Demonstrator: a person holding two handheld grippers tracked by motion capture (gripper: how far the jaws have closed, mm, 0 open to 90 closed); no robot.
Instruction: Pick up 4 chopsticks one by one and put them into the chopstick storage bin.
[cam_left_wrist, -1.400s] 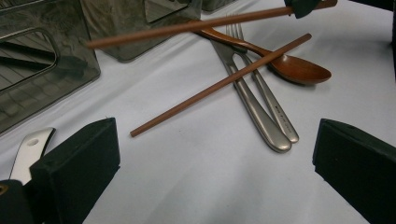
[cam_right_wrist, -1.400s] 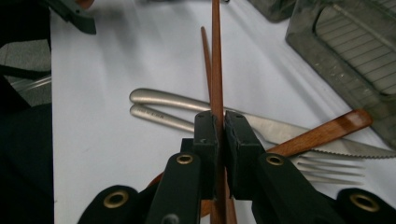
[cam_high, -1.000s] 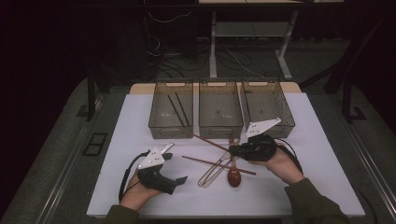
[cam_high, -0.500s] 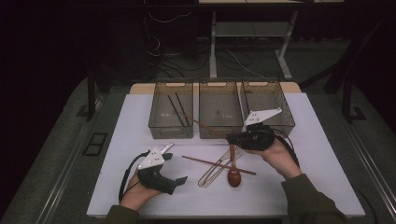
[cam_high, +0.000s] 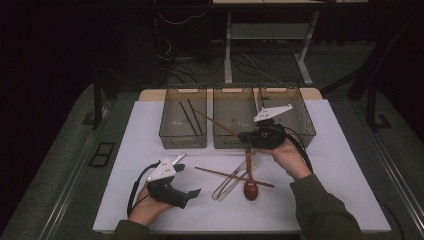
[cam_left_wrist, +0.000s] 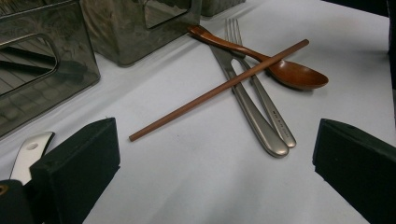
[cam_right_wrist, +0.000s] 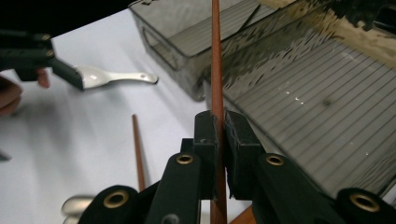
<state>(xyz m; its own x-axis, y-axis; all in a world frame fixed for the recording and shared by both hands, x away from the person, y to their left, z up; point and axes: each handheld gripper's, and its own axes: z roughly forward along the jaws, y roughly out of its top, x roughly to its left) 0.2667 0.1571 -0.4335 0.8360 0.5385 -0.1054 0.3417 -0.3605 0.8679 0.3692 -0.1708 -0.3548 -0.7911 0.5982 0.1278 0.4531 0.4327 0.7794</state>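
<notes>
While the right tool (cam_right_wrist: 217, 135) stays clamped on the wooden chopstick (cam_high: 216, 121), angle its tip down into the left bin (cam_high: 183, 136); the left tool (cam_high: 192, 194) rests open.

Your right hand-held gripper (cam_high: 248, 138) is lifted off the worktop at arm's reach, forearm stretched forward, its jaws pressed tight together — pointing toward your left. Your left hand-held gripper (cam_high: 192, 192) sits low near you — its jaws stand wide apart.
</notes>
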